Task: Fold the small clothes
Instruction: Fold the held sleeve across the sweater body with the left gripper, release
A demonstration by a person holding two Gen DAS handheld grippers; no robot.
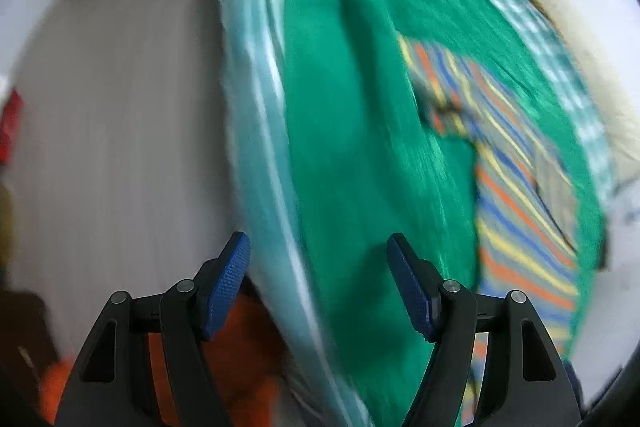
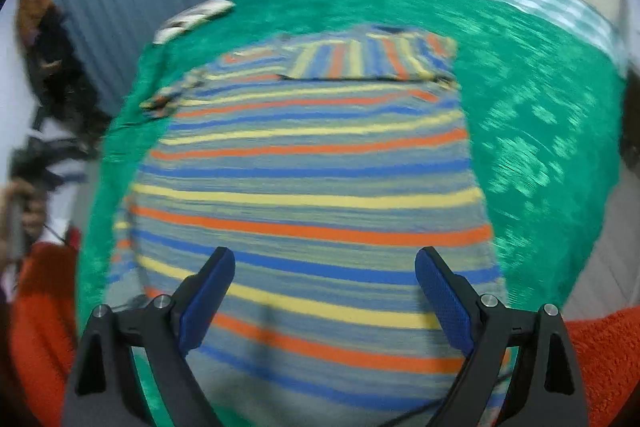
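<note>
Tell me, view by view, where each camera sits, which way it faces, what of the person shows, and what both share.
Left wrist: on the left gripper, tilted down over the green bedspread's edge and the pale floor; its blue-padded fingers stand open, empty.
Right wrist: on the right gripper, facing down over the striped knitted shirt; its open fingers and an orange sleeve show.
Shared: bedspread, shirt.

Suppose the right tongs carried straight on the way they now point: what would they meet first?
Most likely the striped shirt spread flat on the green cover. The right tongs stand open above it with nothing between; depth is unclear.
</note>
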